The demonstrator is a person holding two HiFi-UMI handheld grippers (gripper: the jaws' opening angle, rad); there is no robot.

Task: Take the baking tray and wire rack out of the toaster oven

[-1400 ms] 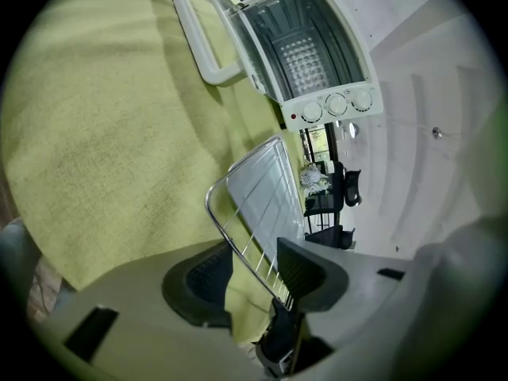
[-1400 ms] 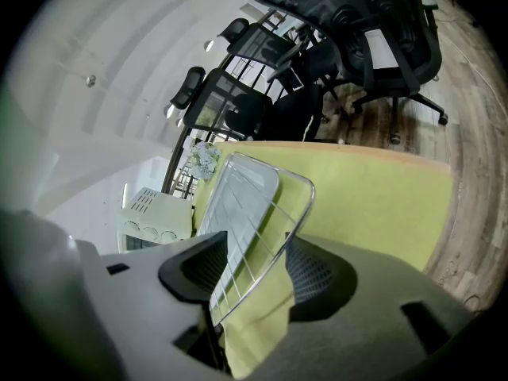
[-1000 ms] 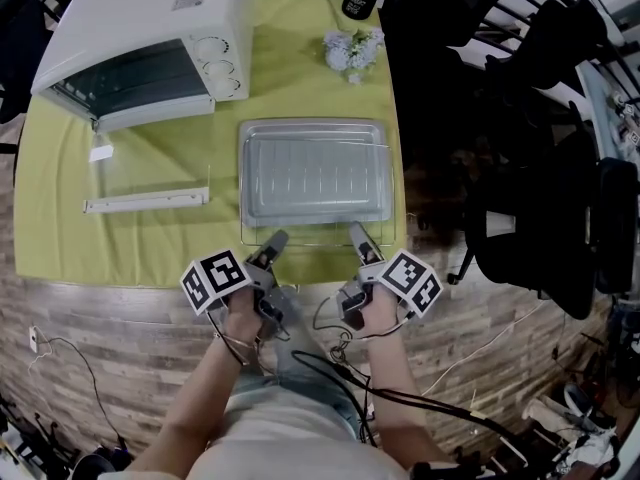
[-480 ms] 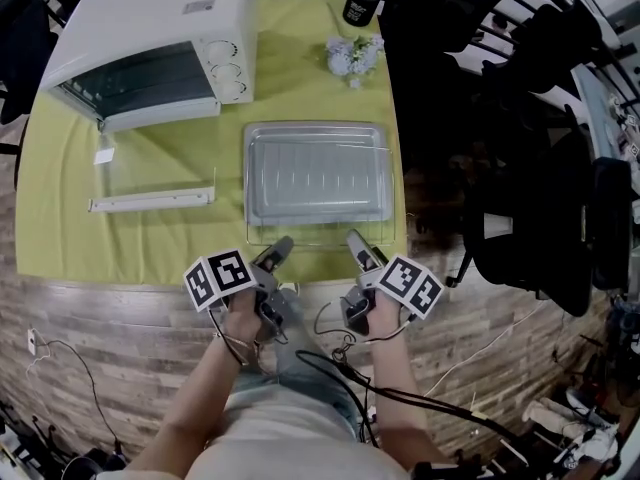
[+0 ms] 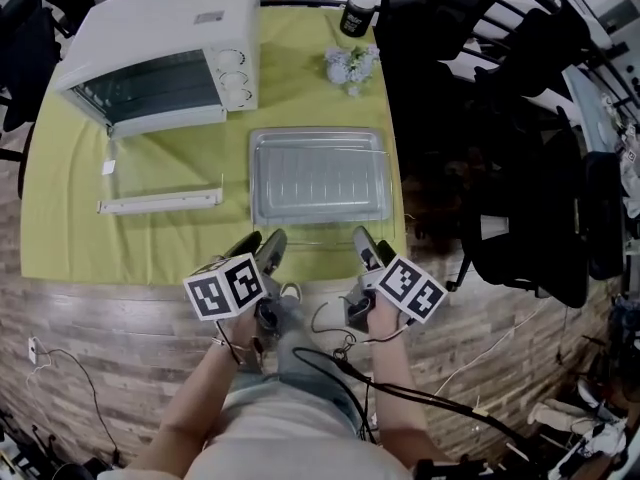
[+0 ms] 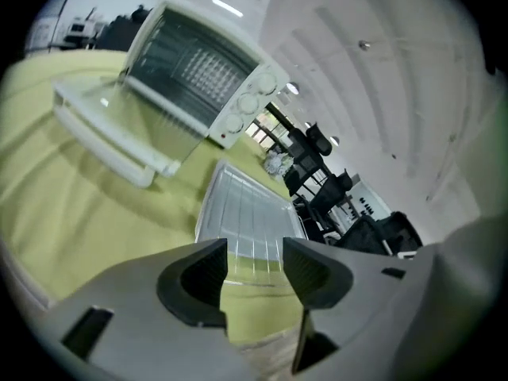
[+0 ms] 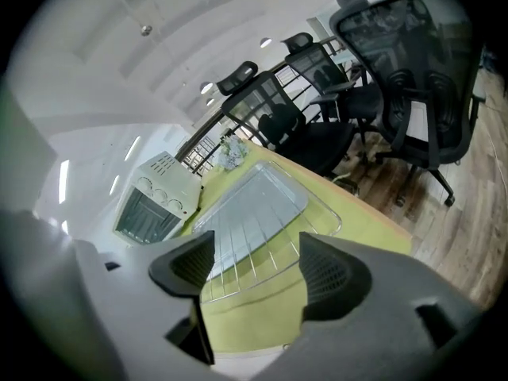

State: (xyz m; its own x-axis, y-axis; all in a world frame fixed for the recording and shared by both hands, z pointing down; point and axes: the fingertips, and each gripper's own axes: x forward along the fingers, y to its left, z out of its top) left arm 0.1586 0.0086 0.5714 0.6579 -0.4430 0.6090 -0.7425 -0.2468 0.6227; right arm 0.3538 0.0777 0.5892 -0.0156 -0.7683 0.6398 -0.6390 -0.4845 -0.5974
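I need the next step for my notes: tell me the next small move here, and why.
Probably move the left gripper to the open oven door and swing it shut. The baking tray already sits on the wire rack out on the cloth, and the jaws of that gripper and the right gripper have just been opening, nothing between them.

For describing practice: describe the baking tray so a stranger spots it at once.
Find the white toaster oven on the yellowish cloth. Right of its open door lies the baking tray, a silver rectangle on a wire rack, the only metal pan.
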